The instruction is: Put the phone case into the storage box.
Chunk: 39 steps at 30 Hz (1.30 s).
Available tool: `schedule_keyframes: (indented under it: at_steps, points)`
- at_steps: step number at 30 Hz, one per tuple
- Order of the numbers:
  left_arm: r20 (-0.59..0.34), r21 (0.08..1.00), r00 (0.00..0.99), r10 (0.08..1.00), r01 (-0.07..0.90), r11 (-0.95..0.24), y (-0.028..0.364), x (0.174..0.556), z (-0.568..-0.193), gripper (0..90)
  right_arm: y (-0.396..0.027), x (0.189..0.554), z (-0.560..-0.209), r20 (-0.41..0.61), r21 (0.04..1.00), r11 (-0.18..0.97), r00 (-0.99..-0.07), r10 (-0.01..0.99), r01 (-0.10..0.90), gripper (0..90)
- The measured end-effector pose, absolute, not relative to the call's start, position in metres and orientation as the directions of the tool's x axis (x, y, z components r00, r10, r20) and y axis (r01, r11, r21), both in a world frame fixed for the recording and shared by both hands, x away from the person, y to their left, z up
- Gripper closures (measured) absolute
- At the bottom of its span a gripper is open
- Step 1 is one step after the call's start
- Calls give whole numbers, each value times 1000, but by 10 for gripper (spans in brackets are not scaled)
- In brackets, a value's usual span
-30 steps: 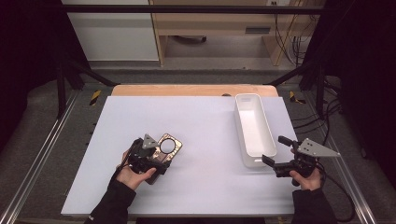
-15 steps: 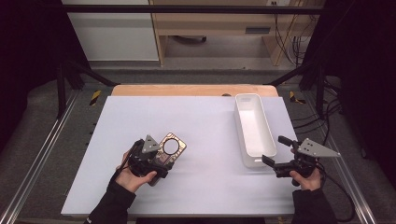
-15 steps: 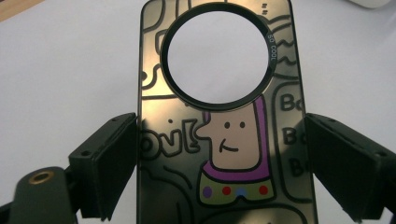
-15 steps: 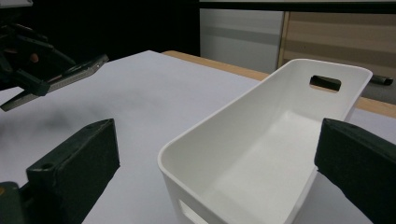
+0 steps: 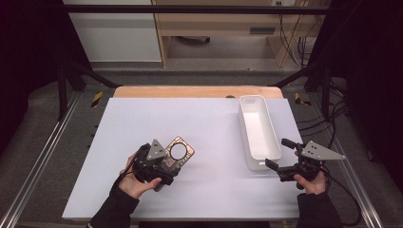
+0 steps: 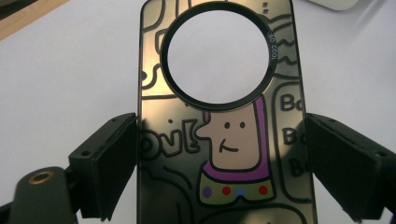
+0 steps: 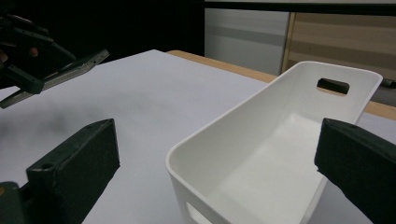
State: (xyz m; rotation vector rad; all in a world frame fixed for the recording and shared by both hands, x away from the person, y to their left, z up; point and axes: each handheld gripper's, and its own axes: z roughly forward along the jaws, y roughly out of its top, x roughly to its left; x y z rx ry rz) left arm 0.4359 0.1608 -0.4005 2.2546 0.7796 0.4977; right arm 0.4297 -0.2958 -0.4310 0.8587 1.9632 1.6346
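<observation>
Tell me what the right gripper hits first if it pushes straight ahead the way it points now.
Most likely the white bin: the right gripper points its open jaws at the bin's near end, and its own view looks over that rim between them. How much gap remains is hard to judge.

- The left claw (image 5: 175, 161), gripping the phone case (image 5: 177, 154) by its two long edges, has carried it a little way toward the white bin (image 5: 259, 130) and the far side of the counter (image 5: 209, 118).
- The case now sits slightly higher over the counter than a second ago, its round ring end leading.
- The left hand (image 5: 138, 183) has shifted along with it.
</observation>
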Motion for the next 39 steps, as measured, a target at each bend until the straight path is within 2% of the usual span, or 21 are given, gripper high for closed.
schedule_keyframes:
  at_steps: [39]
  points:
    - [201,702,830,521,248,-668,133,420,-403,115,-258,426,-426,-43,969,219,-788,615,118,3]
